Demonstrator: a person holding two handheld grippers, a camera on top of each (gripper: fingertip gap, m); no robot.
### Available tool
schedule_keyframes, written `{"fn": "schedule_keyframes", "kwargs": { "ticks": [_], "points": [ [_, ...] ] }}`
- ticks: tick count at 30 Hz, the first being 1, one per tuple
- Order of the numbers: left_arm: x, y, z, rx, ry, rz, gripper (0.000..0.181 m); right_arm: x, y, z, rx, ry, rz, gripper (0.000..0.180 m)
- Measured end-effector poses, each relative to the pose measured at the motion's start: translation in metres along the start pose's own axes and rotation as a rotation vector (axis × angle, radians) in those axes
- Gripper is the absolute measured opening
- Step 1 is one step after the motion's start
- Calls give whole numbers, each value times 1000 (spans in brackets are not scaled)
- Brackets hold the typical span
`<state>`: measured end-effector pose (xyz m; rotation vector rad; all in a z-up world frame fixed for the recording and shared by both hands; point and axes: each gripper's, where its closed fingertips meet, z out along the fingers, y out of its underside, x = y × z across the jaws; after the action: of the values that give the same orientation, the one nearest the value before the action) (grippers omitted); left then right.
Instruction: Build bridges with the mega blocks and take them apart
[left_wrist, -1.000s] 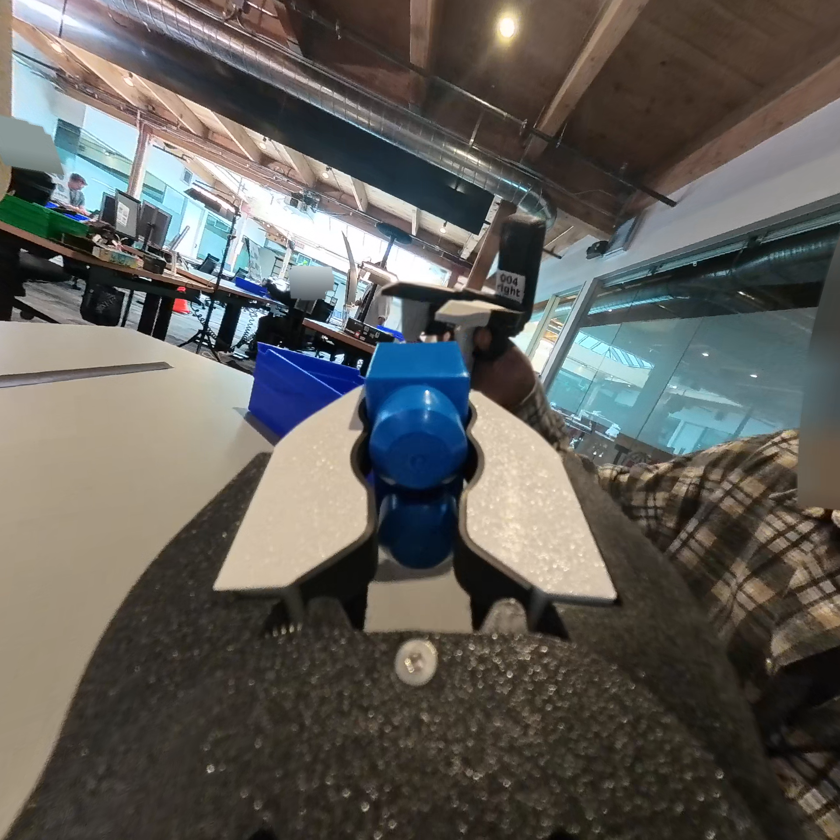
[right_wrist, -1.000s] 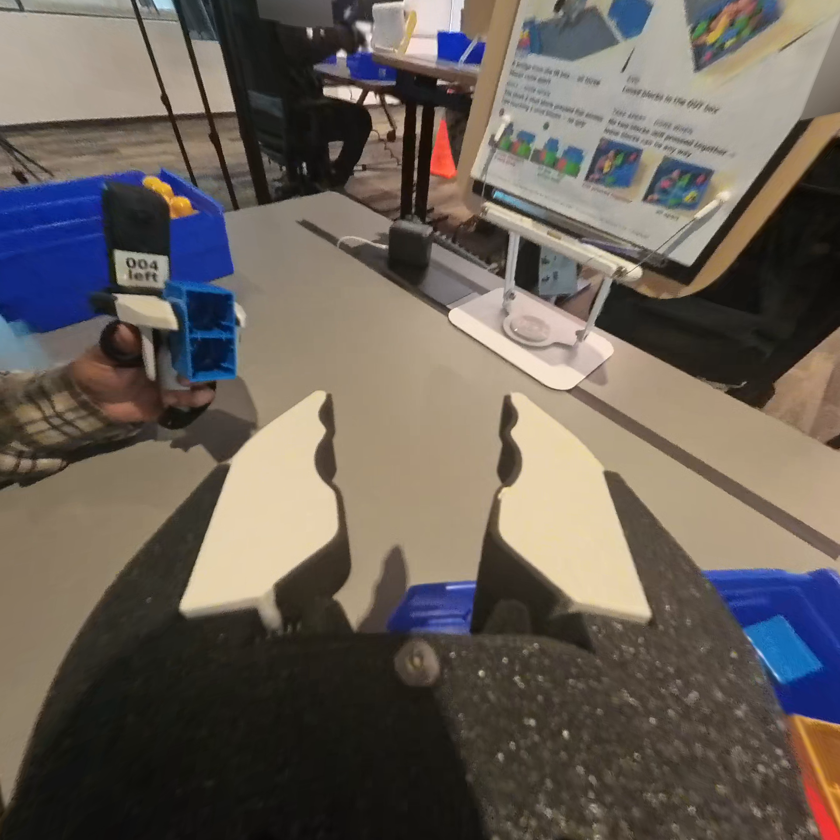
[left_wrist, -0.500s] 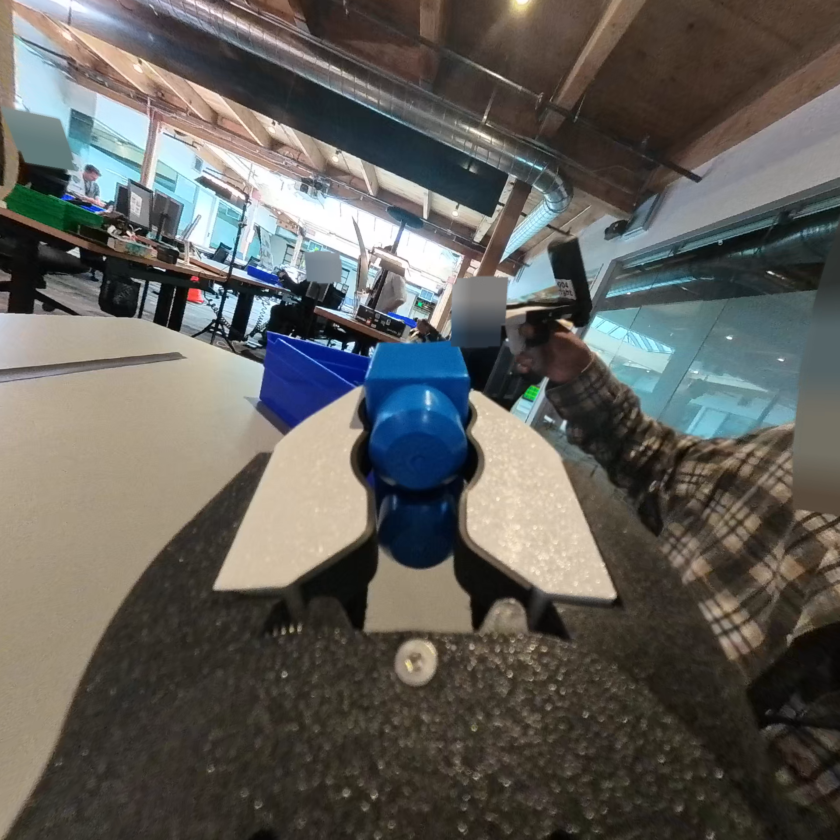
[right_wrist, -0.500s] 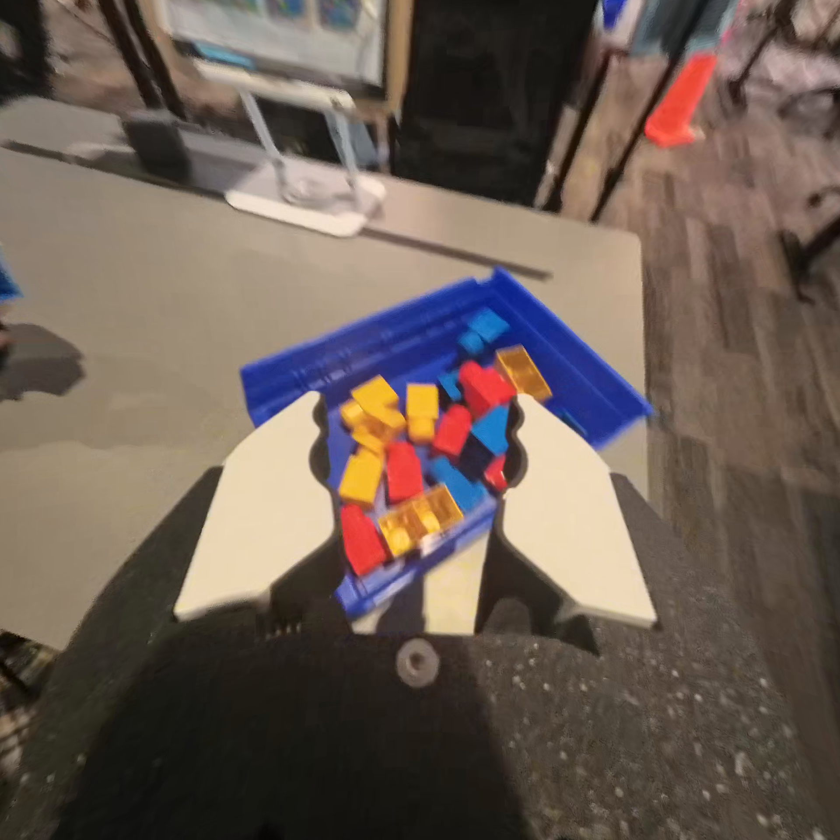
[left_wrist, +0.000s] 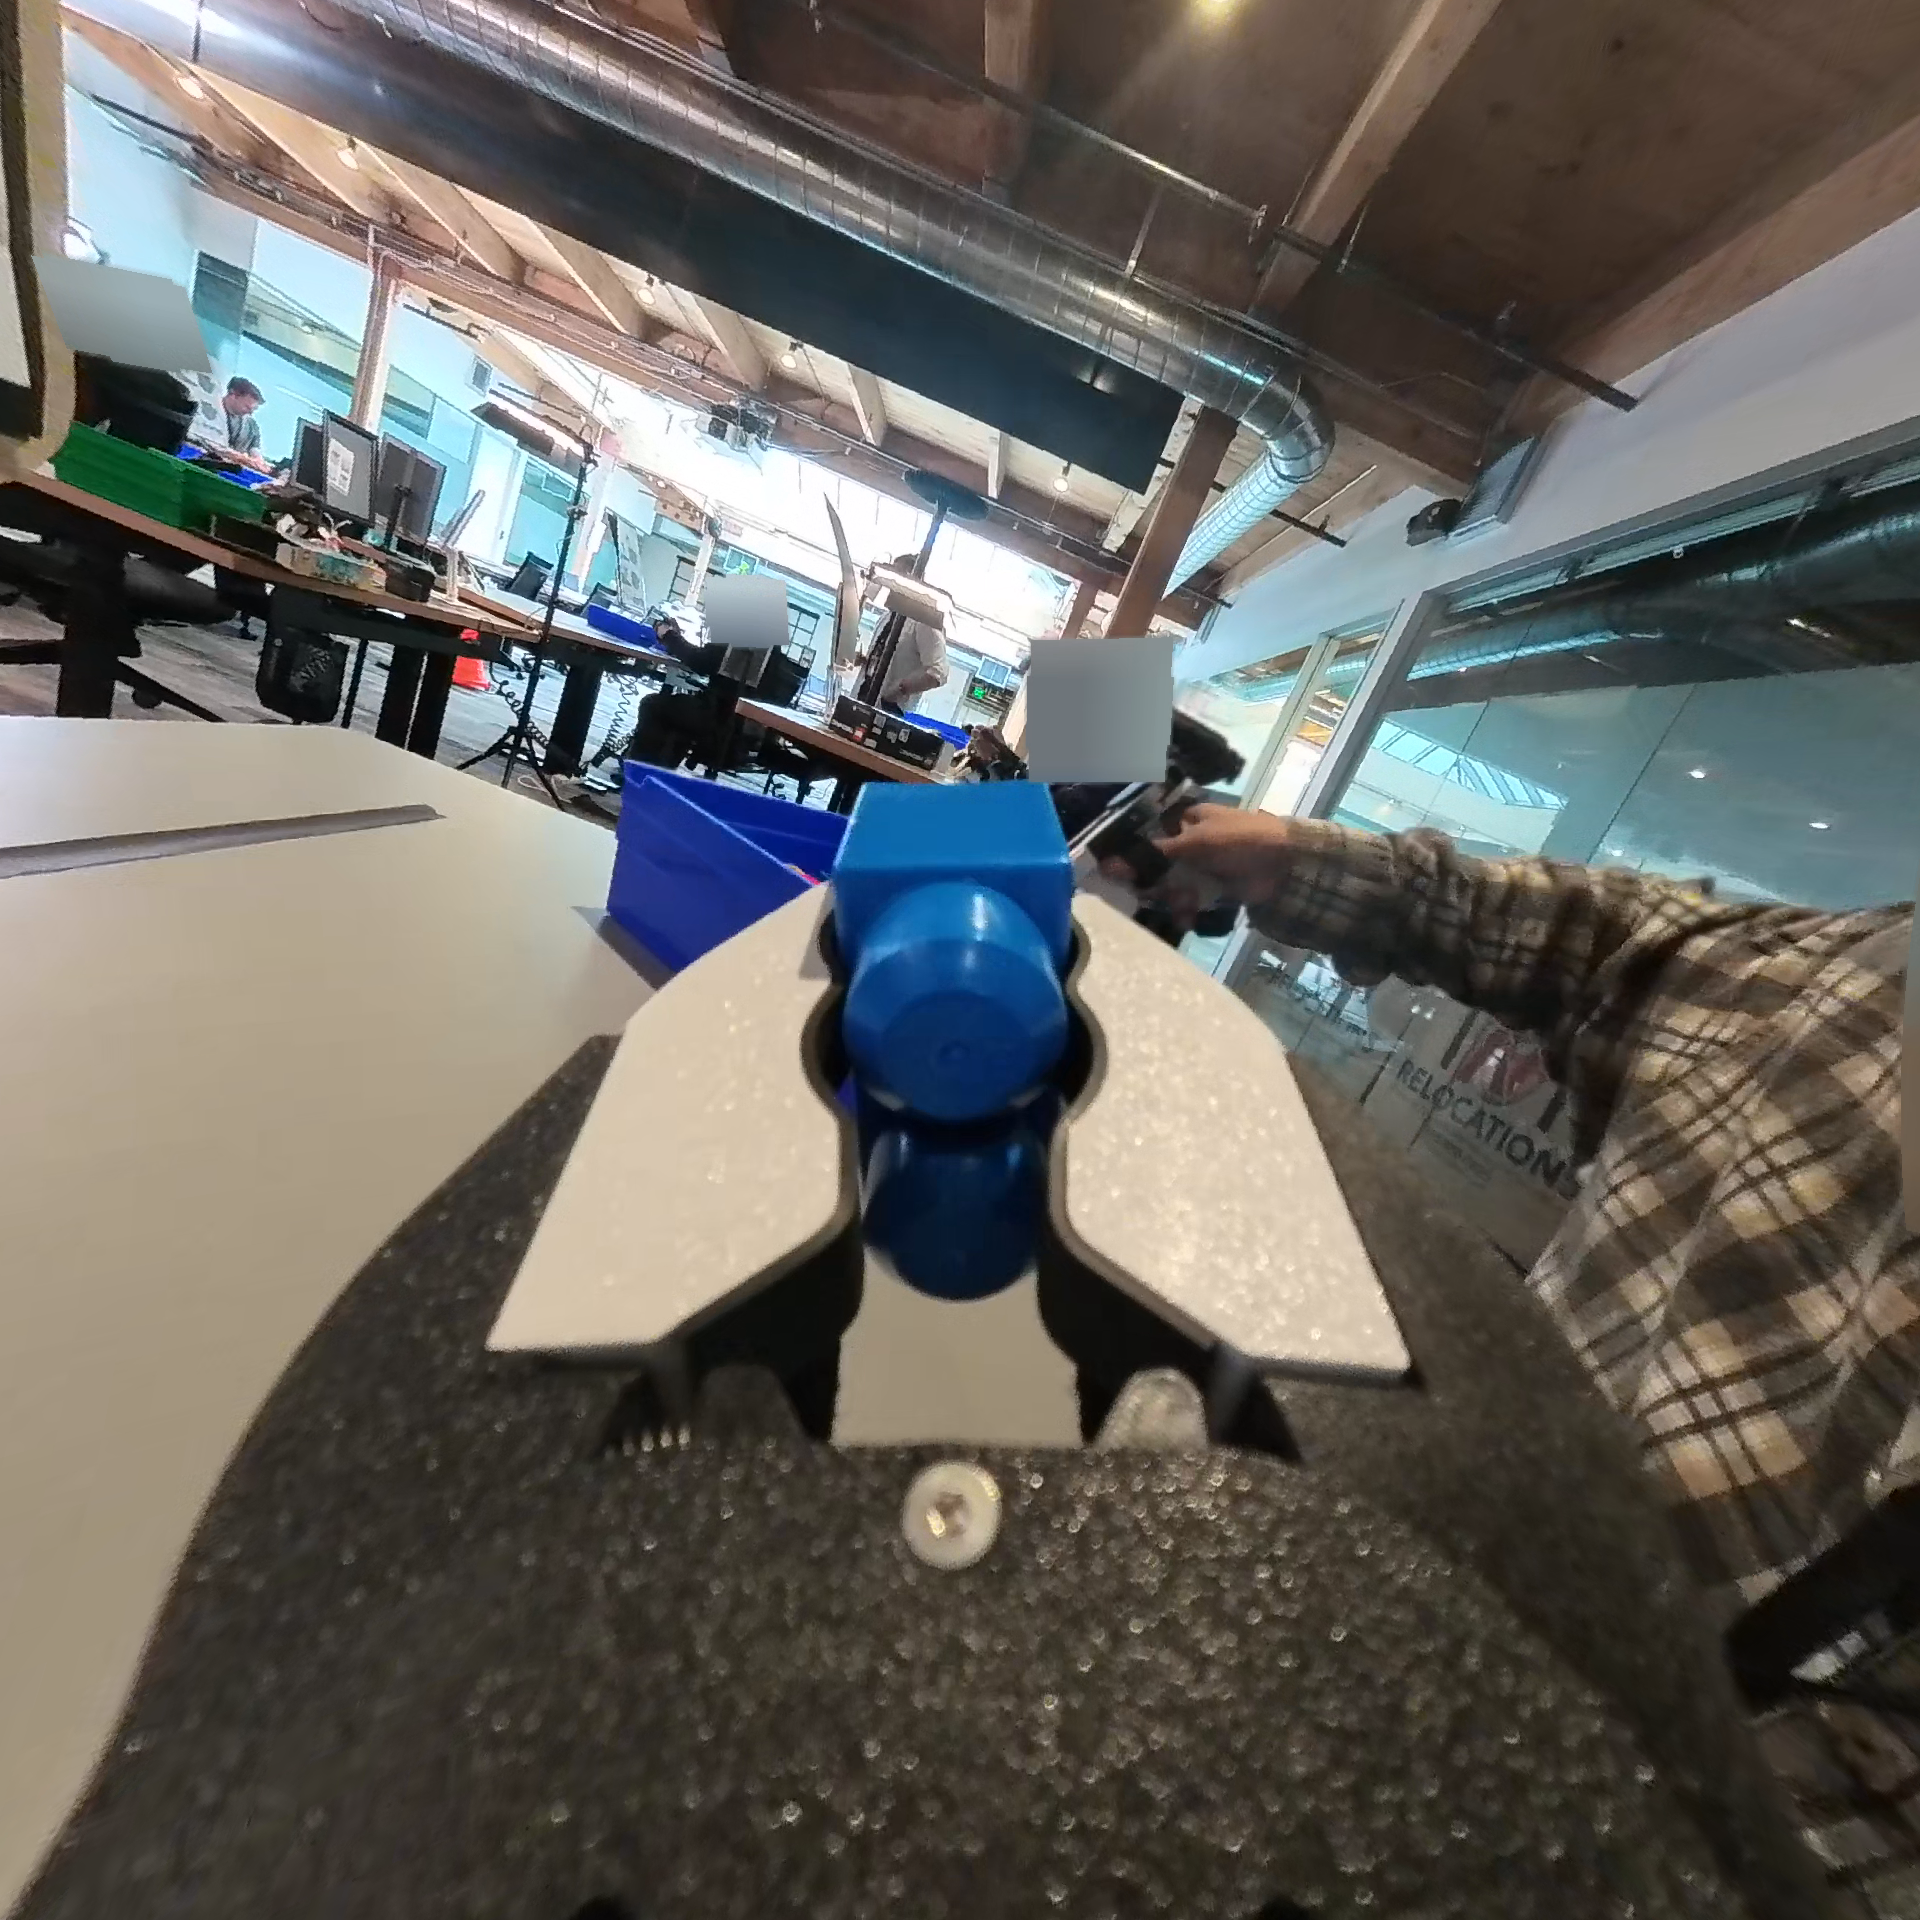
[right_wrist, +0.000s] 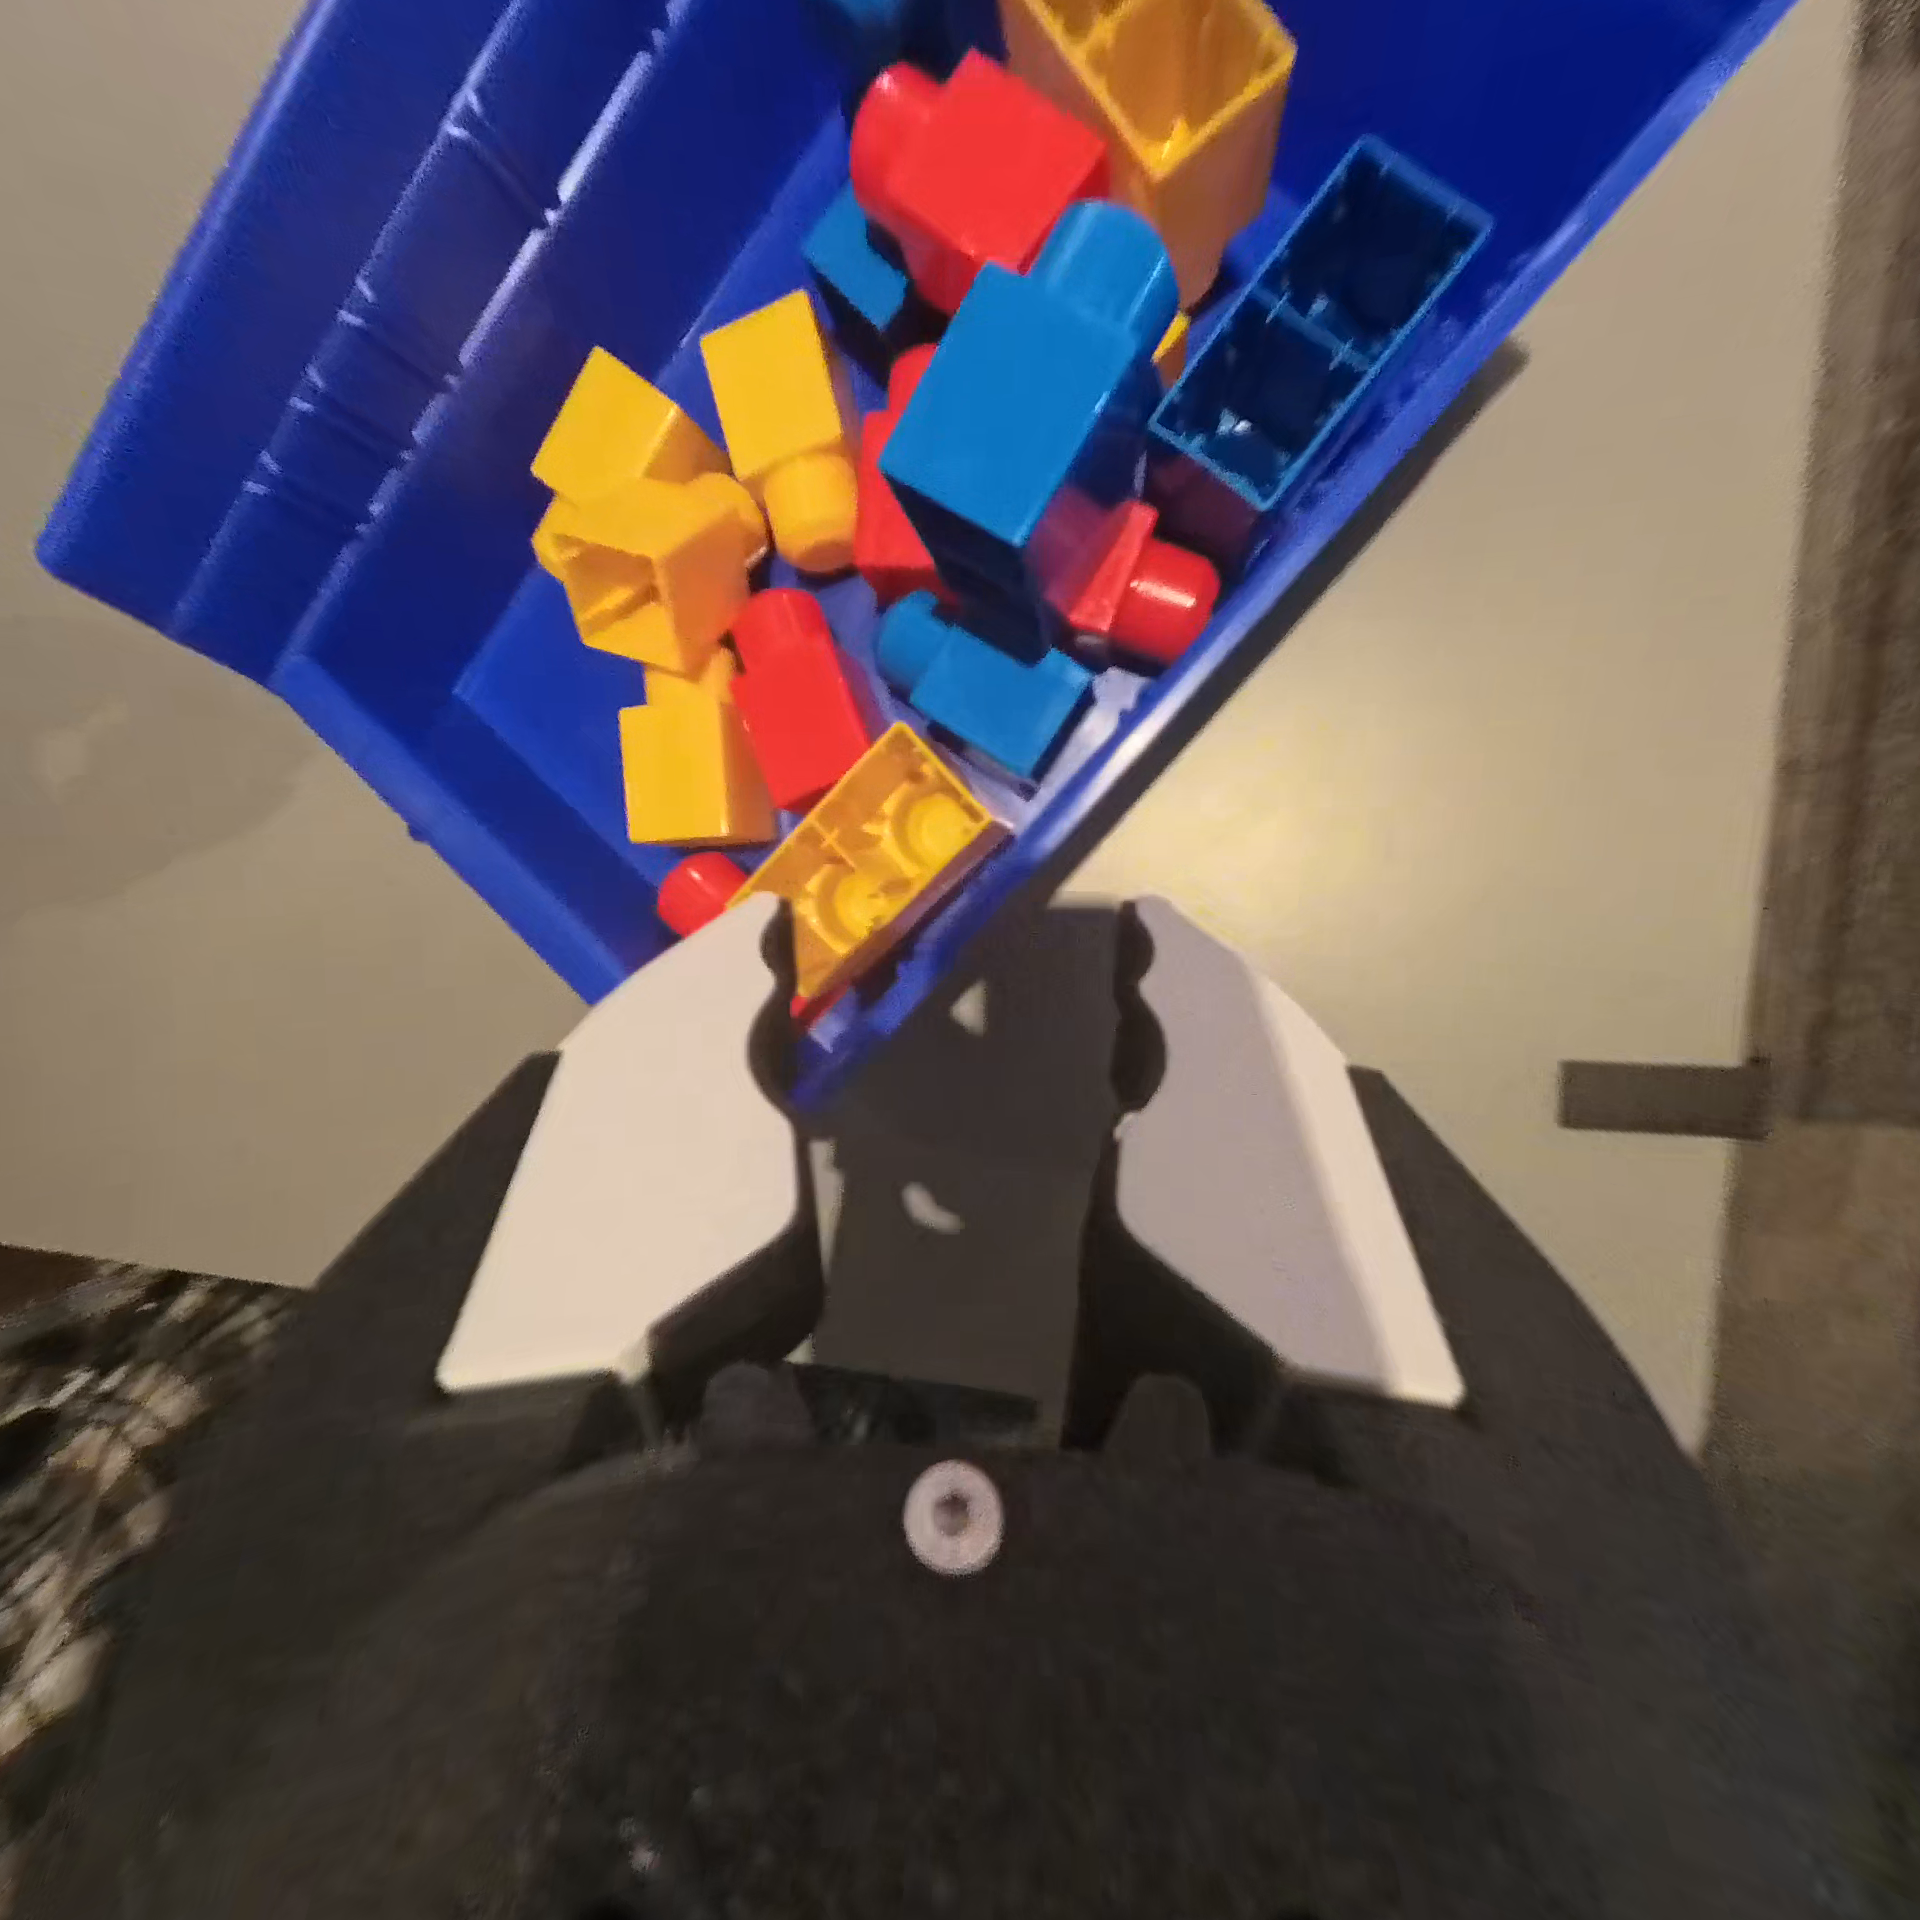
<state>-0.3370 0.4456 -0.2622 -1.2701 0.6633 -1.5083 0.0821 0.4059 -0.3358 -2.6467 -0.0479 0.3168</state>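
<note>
**Block picking from the bin**

Left gripper (left_wrist: 951, 997) is holding a blue block (left_wrist: 954, 935) clamped between its jaws, studs facing back toward the camera, raised above the grey table (left_wrist: 260, 987). Right gripper (right_wrist: 951, 997) is hovering over the near corner of the blue bin (right_wrist: 343, 436), its jaws standing apart with nothing between them. Red, yellow and blue blocks are lying loose in the bin; an orange block (right_wrist: 883, 842) is lying upside down just before the fingertips.

I think the step is choosing a second block. To do it well, the person should be lowering the right gripper straight over one free block, taking it by its flat sides, not by the stud, and keeping the fingers off the bin wall. The picture is blurred, so slowing down would be helping.
</note>
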Motion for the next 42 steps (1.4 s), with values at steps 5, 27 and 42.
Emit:
{"fn": "schedule_keyframes", "kwargs": {
  "ticks": [5,27,42],
  "points": [
    [0,-2,-2,7,-3,-5,36,2,9,27,-159,-6,63,17],
    [-4,3,0,-25,-14,-10,36,104,-50,35,-195,132,61,5],
    [-8,3,-2,-21,-21,-19,36,122,-62,36,-165,128,44,7]
  ]
}}
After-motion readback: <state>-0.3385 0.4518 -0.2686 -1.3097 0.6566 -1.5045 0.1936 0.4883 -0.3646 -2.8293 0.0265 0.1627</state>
